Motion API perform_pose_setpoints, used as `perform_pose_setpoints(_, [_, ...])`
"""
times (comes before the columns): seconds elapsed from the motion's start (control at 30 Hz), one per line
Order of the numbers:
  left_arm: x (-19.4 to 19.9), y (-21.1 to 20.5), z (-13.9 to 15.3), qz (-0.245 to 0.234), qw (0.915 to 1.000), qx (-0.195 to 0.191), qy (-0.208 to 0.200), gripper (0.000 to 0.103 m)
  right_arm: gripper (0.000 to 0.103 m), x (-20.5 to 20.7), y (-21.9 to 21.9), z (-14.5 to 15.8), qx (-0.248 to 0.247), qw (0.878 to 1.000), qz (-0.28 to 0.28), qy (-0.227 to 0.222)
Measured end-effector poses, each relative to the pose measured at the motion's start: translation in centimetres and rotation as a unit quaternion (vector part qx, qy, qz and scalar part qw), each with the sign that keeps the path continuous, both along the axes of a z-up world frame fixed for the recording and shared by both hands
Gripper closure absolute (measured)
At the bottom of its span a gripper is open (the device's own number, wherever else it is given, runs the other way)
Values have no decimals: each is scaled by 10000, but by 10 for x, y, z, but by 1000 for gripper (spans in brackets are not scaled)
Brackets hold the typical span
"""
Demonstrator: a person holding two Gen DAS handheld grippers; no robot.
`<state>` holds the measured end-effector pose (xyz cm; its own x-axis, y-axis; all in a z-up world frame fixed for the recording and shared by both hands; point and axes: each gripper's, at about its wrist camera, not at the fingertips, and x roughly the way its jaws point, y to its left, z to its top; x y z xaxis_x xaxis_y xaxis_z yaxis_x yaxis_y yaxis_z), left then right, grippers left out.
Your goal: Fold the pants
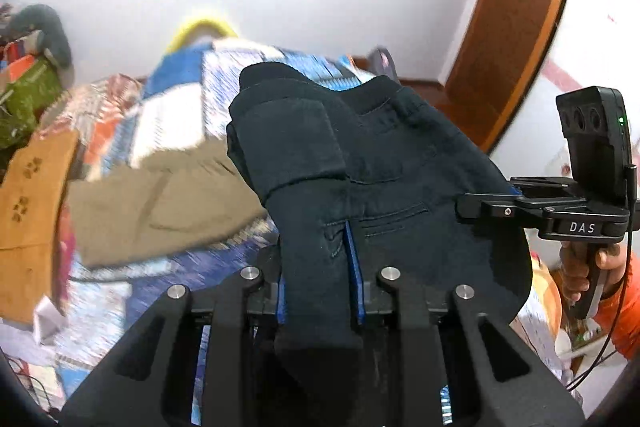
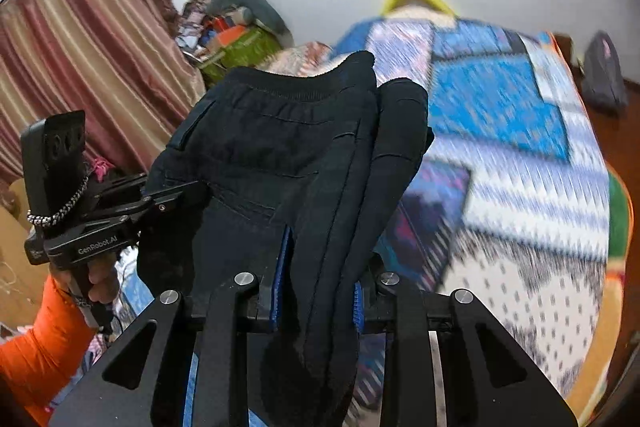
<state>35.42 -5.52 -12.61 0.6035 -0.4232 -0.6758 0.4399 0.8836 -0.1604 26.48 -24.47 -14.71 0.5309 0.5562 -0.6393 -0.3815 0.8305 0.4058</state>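
Both claws grip the same dark navy pants [image 1: 400,163], which hang bunched between them, lifted above the bed [image 1: 168,115]. The left claw [image 1: 320,267] is closed nearly all the way, its blue-padded fingers [image 1: 354,267] pinching a thick fold of the fabric that runs down between them toward the camera. In the right wrist view, the right claw [image 2: 318,291] is likewise clamped on a doubled-over bundle of the pants [image 2: 280,155], with the elastic waistband curving across the top of the bundle. A back pocket with stitching shows on the fabric in the left wrist view. Each view catches the other device off to the side, held by a hand in an orange sleeve [image 2: 44,339]. Below the pants, the bed is covered with a blue and white patterned spread [image 2: 500,147], and a pair of khaki pants [image 1: 160,203] lies flat on it, left of the dark pair. A striped curtain [image 2: 80,59] hangs at the far left of the right wrist view.
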Motion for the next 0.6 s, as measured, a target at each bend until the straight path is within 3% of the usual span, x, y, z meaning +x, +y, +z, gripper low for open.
perform_pose_setpoints(0.17, [28,45,32,238,9989,38,-410,79,80,30,41,27,-19,9991,155,-407])
perform_pose_setpoints(0.3, [54,74,40,392,9972,199,-602,79,80,61,73,37,18,9981,242,-560])
perform_pose_setpoints(0.43, [87,98,31,489,9965,315,-604,79,80,91,102,30,-84,9978,285,-589])
perform_pose_setpoints(0.6, [140,122,-9,560,9975,319,-280,79,80,128,130,4,-190,9984,264,-455])
